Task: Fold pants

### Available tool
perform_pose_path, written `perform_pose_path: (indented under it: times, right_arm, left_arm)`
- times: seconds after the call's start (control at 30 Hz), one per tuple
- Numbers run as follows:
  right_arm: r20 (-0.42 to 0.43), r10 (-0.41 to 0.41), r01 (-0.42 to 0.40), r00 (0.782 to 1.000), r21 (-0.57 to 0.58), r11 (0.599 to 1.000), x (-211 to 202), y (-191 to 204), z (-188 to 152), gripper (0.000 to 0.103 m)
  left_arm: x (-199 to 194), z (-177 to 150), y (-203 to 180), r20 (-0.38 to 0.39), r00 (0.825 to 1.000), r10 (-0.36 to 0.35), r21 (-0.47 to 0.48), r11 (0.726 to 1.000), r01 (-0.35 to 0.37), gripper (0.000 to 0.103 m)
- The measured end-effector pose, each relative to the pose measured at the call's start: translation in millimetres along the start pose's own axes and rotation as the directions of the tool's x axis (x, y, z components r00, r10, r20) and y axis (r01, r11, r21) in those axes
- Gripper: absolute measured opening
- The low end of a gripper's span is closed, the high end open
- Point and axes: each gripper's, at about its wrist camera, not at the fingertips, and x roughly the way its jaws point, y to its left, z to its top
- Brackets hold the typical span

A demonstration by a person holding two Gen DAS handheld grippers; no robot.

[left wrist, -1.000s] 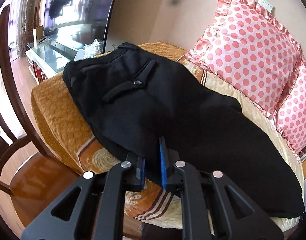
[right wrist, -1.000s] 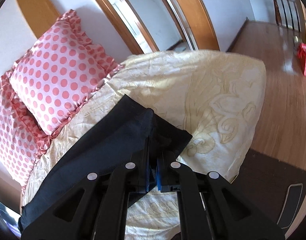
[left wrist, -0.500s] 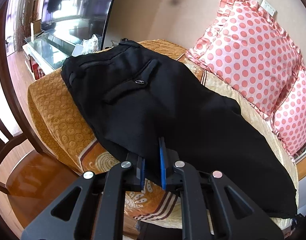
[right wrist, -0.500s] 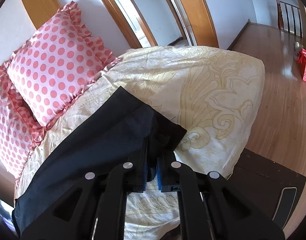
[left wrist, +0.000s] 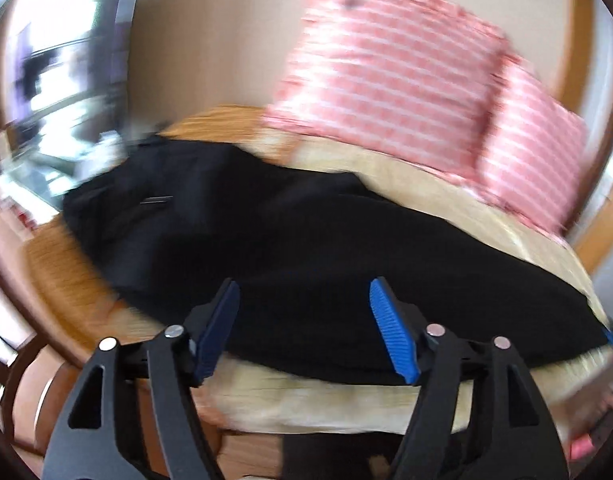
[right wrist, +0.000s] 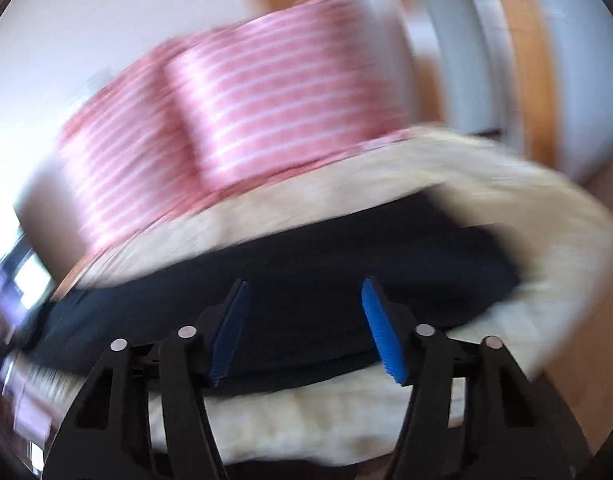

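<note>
- Pants [left wrist: 306,248] lie flat across the bed [left wrist: 458,200], black, spread lengthwise.
- Pink pillows [left wrist: 394,76] behind them, against the wall; frames motion-blurred.
- Left gripper [left wrist: 304,328] low at the near edge, fingers wide apart, holding nothing.
- Right gripper [right wrist: 304,326] same: spread wide, empty, over the pants.

A bed covered in a cream and golden-orange patterned bedspread [left wrist: 458,208] carries long black fabric pants [left wrist: 306,248] stretched flat from nine to three o'clock. Two pink patterned pillows [left wrist: 390,80], blurred, rest at twelve o'clock.
</note>
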Motion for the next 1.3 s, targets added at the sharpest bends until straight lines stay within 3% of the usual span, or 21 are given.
perform_pose_path:
  times: [0.1, 0.17, 0.27, 0.5, 0.7, 0.87, 1.03, 1.13, 1.2, 1.27, 1.3]
  right_arm:
    - [-0.078, 0.107, -0.118, 0.991, -0.159, 0.980, 19.5, 45.4, -14.0, 0.057]
    - [-0.131, 0.124, -0.156, 0.983, -0.269, 0.950, 30.5, 71.6, -23.7, 0.056]
    - [-0.191, 0.131, -0.191, 0.973, -0.346, 0.918, 41.3, 85.8, -32.6, 0.056]
    - [-0.213, 0.039, -0.139, 0.976, -0.475, 0.869, 54.5, 85.1, -40.7, 0.055]
    - [-0.224, 0.092, -0.194, 0.970, -0.492, 0.849, 59.4, 81.5, -40.6, 0.021]
    - [-0.236, 0.133, -0.234, 0.962, -0.474, 0.849, 45.3, 75.7, -45.1, 0.009]
    - [-0.270, 0.134, -0.247, 0.953, -0.444, 0.861, 34.2, 69.3, -40.8, 0.009]
    - [-0.207, 0.147, -0.222, 0.967, -0.411, 0.884, 19.1, 56.5, -16.4, 0.016]
    - [-0.114, 0.067, -0.107, 0.991, -0.397, 0.911, 12.6, 37.0, 8.6, 0.040]
    - [-0.049, -0.027, 0.007, 0.998, -0.357, 0.934, 14.5, 11.3, 34.0, 0.051]
    - [-0.035, -0.067, 0.052, 0.997, -0.323, 0.945, 19.5, -5.3, 48.4, 0.051]
  left_arm:
    - [22.0, -3.8, -43.7, -0.047, 0.994, -0.102, 0.081, 0.991, 0.106, 0.071]
    - [39.5, -8.1, -72.7, -0.101, 0.980, -0.169, 0.113, 0.977, 0.180, 0.072]
    - [57.6, -13.9, -101.0, -0.153, 0.968, -0.200, 0.143, 0.965, 0.222, 0.073]
    - [71.5, -29.7, -126.9, -0.210, 0.953, -0.217, 0.187, 0.948, 0.257, 0.077]
    - [79.0, -29.1, -121.7, -0.234, 0.947, -0.219, 0.153, 0.954, 0.258, 0.080]
    - [78.8, -34.3, -120.0, -0.253, 0.942, -0.222, 0.174, 0.947, 0.270, 0.080]
    - [70.5, -44.0, -120.3, -0.255, 0.944, -0.212, 0.238, 0.932, 0.273, 0.080]
    - [65.6, -47.4, -117.3, -0.257, 0.940, -0.224, 0.238, 0.928, 0.286, 0.082]
    - [64.7, -47.0, -113.8, -0.256, 0.935, -0.245, 0.215, 0.928, 0.303, 0.085]
    - [65.5, -46.1, -114.2, -0.255, 0.934, -0.252, 0.205, 0.929, 0.306, 0.087]
    - [65.8, -45.7, -114.8, -0.255, 0.934, -0.251, 0.203, 0.930, 0.306, 0.088]
